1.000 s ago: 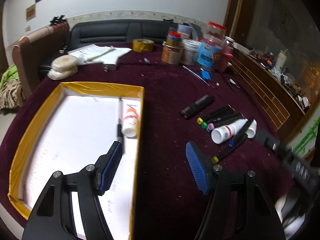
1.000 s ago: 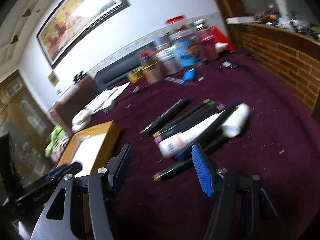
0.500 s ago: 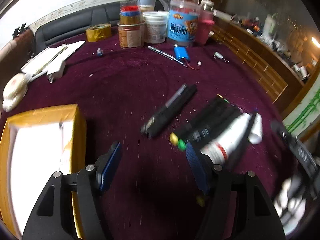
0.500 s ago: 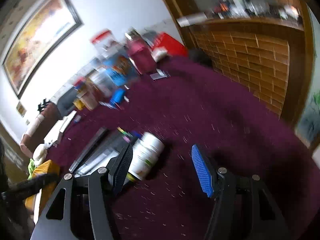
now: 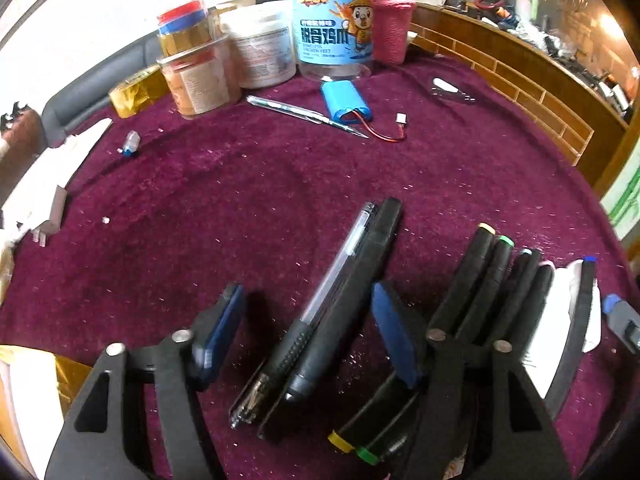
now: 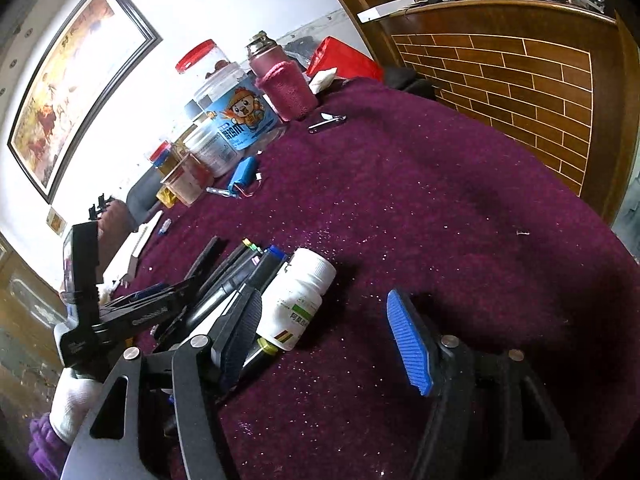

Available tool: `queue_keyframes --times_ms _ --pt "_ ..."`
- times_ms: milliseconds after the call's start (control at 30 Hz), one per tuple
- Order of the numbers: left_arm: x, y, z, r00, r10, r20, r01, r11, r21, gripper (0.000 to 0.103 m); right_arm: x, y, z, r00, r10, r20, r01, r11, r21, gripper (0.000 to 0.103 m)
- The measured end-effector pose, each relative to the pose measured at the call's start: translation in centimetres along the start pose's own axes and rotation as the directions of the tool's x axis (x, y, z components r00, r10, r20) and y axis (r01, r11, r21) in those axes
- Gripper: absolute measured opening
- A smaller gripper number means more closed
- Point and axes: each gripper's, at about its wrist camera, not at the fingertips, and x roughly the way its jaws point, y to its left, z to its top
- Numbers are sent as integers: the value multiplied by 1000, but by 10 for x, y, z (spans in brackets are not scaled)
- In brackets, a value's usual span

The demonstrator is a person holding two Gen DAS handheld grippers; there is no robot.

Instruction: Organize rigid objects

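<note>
My left gripper (image 5: 308,330) is open, low over the maroon table, its fingers on either side of a gel pen (image 5: 320,300) and a thick black marker (image 5: 352,300) lying side by side. Several black markers (image 5: 488,284) with coloured caps lie to its right. My right gripper (image 6: 324,332) is open; a white pill bottle (image 6: 298,300) lies on its side just ahead of its left finger (image 6: 240,328), beside the same markers (image 6: 232,268). The left gripper's body (image 6: 120,312) shows in the right wrist view.
Jars and tubs (image 5: 260,52), a blue-label jar (image 6: 236,120), a pink-sleeved flask (image 6: 280,84), a blue battery pack (image 5: 344,102), a thin pen (image 5: 304,114) and nail clippers (image 5: 452,90) stand at the back. The yellow-edged box's corner (image 5: 24,376) is at left. A brick-pattern cabinet (image 6: 520,64) borders the right.
My left gripper moved right from over the box and came down over the gel pen and thick marker. My right gripper swung right and lower beside the pill bottle. Both stayed open.
</note>
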Motion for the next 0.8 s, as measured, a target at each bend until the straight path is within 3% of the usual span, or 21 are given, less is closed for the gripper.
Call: queue_keyframes --times_ms 100,200,367,500,800 --pt "-5 4 -3 996 -93 -8 93 995 -25 22 2 -2 1 1000 -11 -5 11 1000 8 60" --pt "-16 1 -10 999 -45 4 45 999 -25 22 4 -4 2 1000 -25 -15 25 1000 17 61" --pt "-37 18 -31 990 -140 -1 139 983 -118 22 5 -5 2 999 -38 -22 38 999 17 61" --pt "-70 37 -52 969 -245 41 248 947 -202 21 5 -5 1 999 -43 -21 43 999 18 62" --pt "-144 67 -113 919 -361 158 393 868 -303 21 5 -4 1 998 -52 -20 53 998 19 63"
